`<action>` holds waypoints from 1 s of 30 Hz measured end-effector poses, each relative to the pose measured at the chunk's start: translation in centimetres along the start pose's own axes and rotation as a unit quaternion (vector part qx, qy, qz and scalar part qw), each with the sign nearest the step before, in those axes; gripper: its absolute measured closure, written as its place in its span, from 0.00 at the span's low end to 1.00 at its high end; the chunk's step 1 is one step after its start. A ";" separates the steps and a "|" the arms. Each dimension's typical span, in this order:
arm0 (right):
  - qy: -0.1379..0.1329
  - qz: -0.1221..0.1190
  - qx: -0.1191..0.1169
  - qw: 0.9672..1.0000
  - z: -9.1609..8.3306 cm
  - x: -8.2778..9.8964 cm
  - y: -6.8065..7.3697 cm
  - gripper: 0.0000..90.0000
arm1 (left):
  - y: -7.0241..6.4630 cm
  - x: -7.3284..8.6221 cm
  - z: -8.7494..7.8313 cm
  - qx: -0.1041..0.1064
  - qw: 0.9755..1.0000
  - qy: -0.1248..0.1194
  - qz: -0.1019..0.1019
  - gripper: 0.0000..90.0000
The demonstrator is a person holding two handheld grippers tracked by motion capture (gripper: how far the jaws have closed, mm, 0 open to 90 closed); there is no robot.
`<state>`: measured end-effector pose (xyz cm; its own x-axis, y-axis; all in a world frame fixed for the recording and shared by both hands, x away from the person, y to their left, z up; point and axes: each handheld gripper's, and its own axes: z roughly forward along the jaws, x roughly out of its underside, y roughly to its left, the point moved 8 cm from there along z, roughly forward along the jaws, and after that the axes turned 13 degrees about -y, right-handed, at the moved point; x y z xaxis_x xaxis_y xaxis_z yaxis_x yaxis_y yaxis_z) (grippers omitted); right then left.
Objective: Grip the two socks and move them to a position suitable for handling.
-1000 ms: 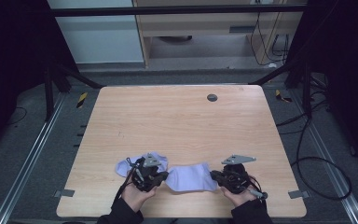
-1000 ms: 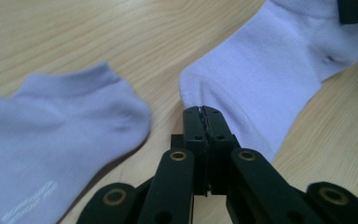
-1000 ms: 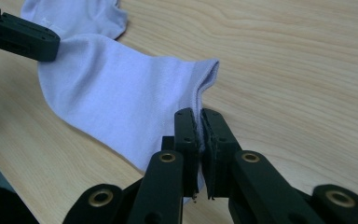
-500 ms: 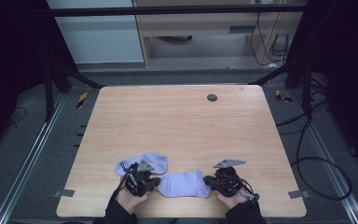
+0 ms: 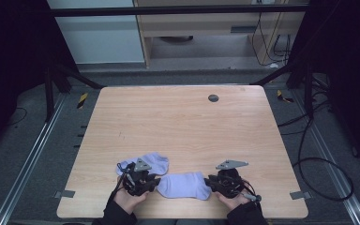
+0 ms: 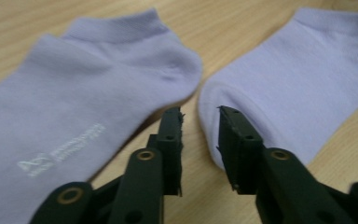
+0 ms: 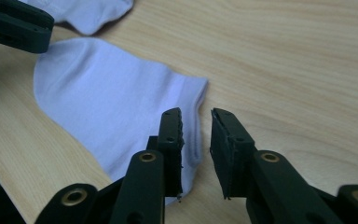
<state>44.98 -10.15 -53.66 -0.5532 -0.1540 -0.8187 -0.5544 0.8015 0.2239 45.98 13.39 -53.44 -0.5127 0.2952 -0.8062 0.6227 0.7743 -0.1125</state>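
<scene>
Both grippers — left (image 5: 155,183) and right (image 5: 211,182) — are just opening, jaws apart, flanking a sock (image 5: 184,185) lying near the table's (image 5: 178,122) front edge.

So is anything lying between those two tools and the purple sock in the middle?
Nothing visible: the left tool sits at one end of the near sock, the right tool at its cuff, both open. The second sock lies beside, not between.

One sock (image 5: 184,185) lies right of another sock (image 5: 151,162).
</scene>
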 end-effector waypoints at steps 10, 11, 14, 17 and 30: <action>-0.031 -0.003 0.017 0.999 -0.4 -1.4 -1.1 0.69 | 3.8 -1.4 -2.0 -0.052 0.998 -0.041 -0.012 0.55; -0.032 -0.006 0.018 0.999 -0.3 -1.6 -1.2 0.67 | 4.1 -1.5 -2.2 -0.056 0.997 -0.043 -0.012 0.53; -0.041 -0.009 0.024 0.999 -0.3 -2.3 -1.3 0.58 | 5.5 -1.7 -2.8 -0.070 0.996 -0.050 -0.016 0.51; -0.054 -0.013 0.025 0.998 -0.2 -3.1 -1.1 0.51 | 6.8 -1.8 -3.3 -0.080 0.995 -0.057 -0.024 0.48; -0.074 -0.026 0.019 0.997 3.2 -6.2 1.3 0.37 | 11.3 -0.8 -5.0 -0.126 0.989 -0.061 -0.046 0.46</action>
<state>49.69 -6.28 -49.97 -0.4246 -0.1117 -0.8985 -0.5544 0.8166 0.1605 50.45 24.73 -51.16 -0.4755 0.1603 -0.8650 0.4019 0.9142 -0.0515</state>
